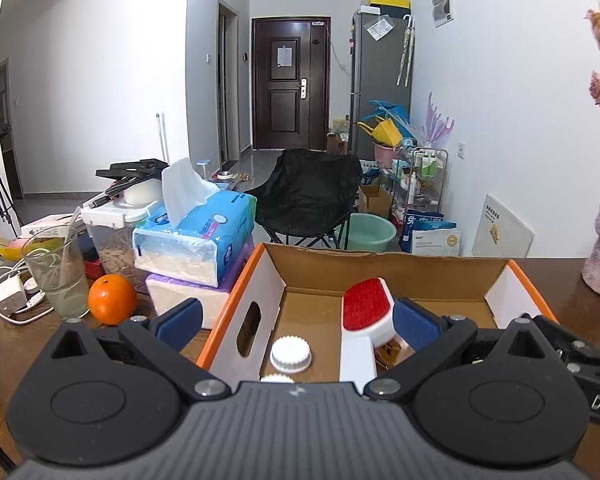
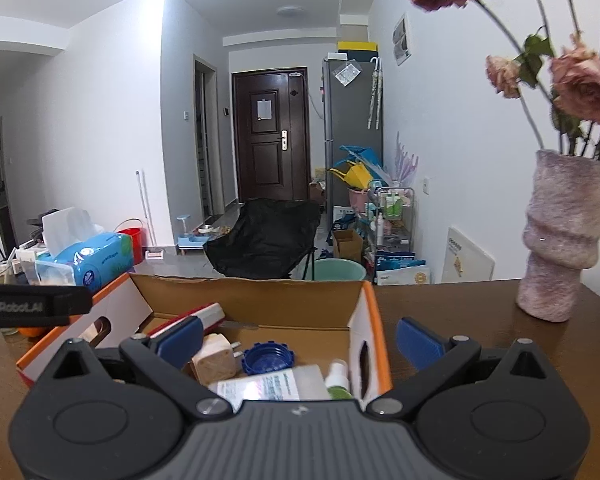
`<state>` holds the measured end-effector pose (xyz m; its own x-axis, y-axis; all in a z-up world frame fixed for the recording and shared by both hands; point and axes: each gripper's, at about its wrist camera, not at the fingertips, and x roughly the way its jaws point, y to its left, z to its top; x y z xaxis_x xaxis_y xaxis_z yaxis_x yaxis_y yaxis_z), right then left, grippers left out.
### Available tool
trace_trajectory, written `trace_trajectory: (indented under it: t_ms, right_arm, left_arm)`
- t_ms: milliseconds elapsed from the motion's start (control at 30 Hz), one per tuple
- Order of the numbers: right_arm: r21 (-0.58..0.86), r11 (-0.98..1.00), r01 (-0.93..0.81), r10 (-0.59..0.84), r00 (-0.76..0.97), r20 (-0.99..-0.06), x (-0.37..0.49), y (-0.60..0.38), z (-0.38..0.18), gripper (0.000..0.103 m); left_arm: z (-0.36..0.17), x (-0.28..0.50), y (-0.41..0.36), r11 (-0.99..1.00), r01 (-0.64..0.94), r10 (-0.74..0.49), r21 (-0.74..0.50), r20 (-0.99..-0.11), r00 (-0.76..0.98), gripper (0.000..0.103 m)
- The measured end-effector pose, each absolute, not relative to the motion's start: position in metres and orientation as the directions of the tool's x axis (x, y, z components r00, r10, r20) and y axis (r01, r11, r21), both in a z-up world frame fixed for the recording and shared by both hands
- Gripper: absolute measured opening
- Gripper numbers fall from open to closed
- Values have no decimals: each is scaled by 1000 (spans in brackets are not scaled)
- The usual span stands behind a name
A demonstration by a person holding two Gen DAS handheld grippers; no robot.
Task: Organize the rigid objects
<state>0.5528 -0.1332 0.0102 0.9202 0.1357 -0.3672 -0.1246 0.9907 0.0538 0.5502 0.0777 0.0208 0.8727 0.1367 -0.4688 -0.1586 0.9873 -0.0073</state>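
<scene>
An open cardboard box (image 1: pixel 384 266) with orange edges sits on the brown table. In the left wrist view it holds a red-and-white lint brush (image 1: pixel 364 312) and a white ribbed cap (image 1: pixel 291 354). My left gripper (image 1: pixel 298 318) hangs open above the box's left side, nothing between its blue pads. In the right wrist view the same box (image 2: pixel 260 292) shows a beige plug adapter (image 2: pixel 214 358), a blue cap (image 2: pixel 268 358), a white tube (image 2: pixel 268 386) and a small spray bottle (image 2: pixel 338 378). My right gripper (image 2: pixel 300 340) is open over the box's right wall, holding nothing.
Left of the box stand stacked tissue packs (image 1: pixel 198 240), an orange (image 1: pixel 112 299), a glass (image 1: pixel 58 270) and a white charger with cables (image 1: pixel 10 294). A pink vase with dried roses (image 2: pixel 562 240) stands on the table at the right. Beyond the table edge is a black folding chair (image 1: pixel 310 196).
</scene>
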Motion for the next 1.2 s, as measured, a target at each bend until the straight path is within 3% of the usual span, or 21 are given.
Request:
trace_trajectory:
  t_ms: [633,1200]
  right_arm:
    - [39,992,-118,124,945,-303,366,-168,57,103]
    - [9,992,-124,120,935,-334,170,-197,37,103]
  left_arm:
    - [54,372,62,996,-91,82,-2,-415,906,103]
    - [32,174,38,999,-37,30,-10,-423,906,103]
